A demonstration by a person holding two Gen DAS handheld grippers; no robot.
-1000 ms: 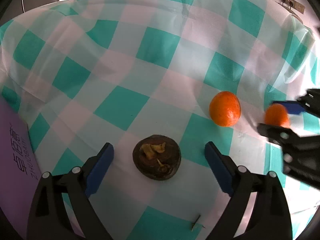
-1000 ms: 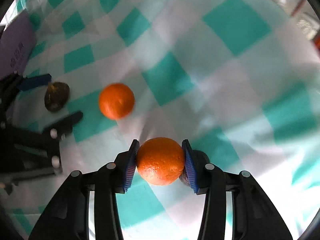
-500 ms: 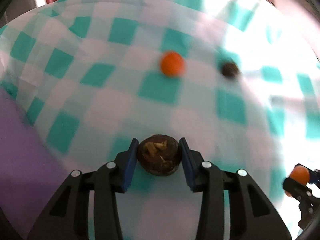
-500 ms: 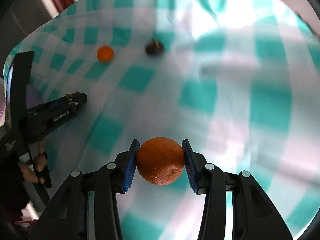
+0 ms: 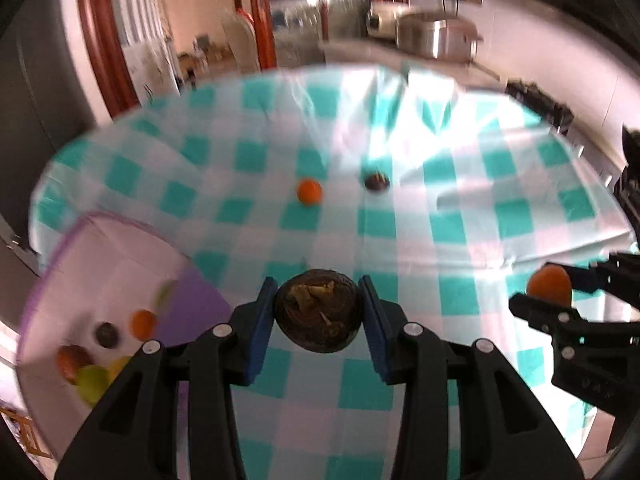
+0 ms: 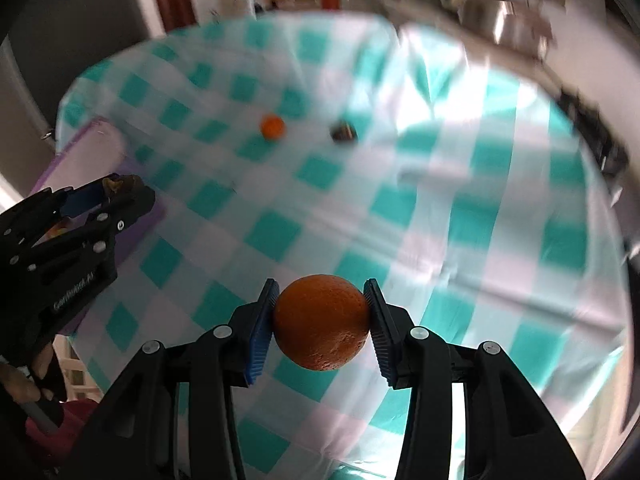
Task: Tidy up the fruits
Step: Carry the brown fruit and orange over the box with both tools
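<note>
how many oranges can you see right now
3, maybe more: one held in the right gripper, one loose on the checked tablecloth, one blurry in the purple box; others there may be hidden.

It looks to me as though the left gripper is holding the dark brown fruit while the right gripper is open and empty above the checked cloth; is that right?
Not quite. The right gripper is not empty: it is shut on an orange, as the right wrist view shows. The left gripper does hold the dark brown fruit above the checked cloth.
</note>
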